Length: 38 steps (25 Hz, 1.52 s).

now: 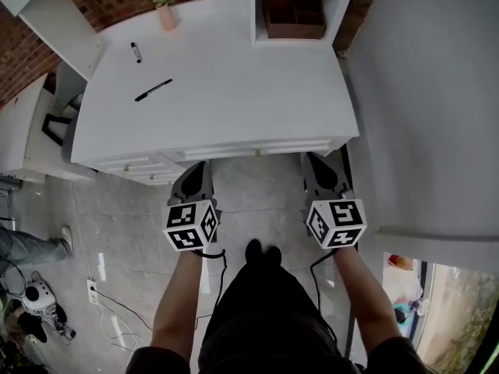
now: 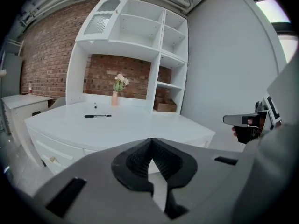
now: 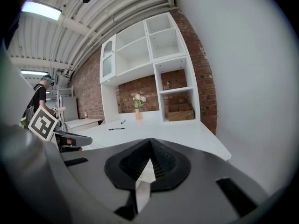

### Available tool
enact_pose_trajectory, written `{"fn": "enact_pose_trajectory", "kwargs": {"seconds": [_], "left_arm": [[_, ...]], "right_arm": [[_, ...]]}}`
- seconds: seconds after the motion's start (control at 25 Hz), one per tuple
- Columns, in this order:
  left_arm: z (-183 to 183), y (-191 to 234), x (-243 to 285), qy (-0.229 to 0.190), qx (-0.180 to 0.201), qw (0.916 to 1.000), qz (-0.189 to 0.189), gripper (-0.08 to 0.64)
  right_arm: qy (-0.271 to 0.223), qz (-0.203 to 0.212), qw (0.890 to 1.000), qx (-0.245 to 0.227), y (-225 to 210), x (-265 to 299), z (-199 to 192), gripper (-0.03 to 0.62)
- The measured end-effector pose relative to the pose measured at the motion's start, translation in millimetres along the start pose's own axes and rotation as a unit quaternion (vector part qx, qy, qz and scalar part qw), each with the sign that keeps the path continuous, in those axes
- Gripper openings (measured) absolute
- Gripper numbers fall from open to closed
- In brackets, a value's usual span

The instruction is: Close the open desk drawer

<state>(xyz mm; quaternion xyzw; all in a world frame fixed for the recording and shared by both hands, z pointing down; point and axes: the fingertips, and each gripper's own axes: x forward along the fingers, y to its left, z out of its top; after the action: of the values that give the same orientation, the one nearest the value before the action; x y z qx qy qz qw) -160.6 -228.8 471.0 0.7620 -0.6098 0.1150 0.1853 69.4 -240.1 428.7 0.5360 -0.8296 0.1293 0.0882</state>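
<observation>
The white desk [image 1: 234,92] fills the top of the head view, with drawer fronts along its near edge. The wide middle drawer front [image 1: 257,148] and the left drawer stack [image 1: 132,164] stand slightly proud of the desktop edge; how far any drawer is out is hard to tell. My left gripper [image 1: 199,168] hovers just before the desk front, jaws together and empty. My right gripper [image 1: 316,162] is level with it to the right, also shut and empty. In the left gripper view the drawers with a knob [image 2: 52,159] show low at the left.
On the desktop lie a black marker [image 1: 153,90], a small pen [image 1: 136,51] and a vase of flowers [image 1: 165,6]. A wooden box [image 1: 294,15] sits in the hutch. A white wall [image 1: 429,92] borders the right, a low cabinet [image 1: 23,131] the left. Cables [image 1: 109,310] trail on the floor.
</observation>
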Motion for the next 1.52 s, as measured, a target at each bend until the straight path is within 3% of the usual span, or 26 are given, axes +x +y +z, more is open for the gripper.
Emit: {"fn": "enact_pose_trajectory", "kwargs": {"seconds": [0.72, 1.52], "left_arm": [[53, -70, -105, -0.089, 0.052, 0.9939, -0.039, 0.009], [56, -84, -163, -0.115, 0.070, 0.9905, -0.028, 0.009]], "right_arm": [[-0.090, 0.006, 0.996, 0.004, 16, -116, 53, 0.005], [-0.117, 0.028, 0.993, -0.013, 38, -172, 62, 0.004]]}}
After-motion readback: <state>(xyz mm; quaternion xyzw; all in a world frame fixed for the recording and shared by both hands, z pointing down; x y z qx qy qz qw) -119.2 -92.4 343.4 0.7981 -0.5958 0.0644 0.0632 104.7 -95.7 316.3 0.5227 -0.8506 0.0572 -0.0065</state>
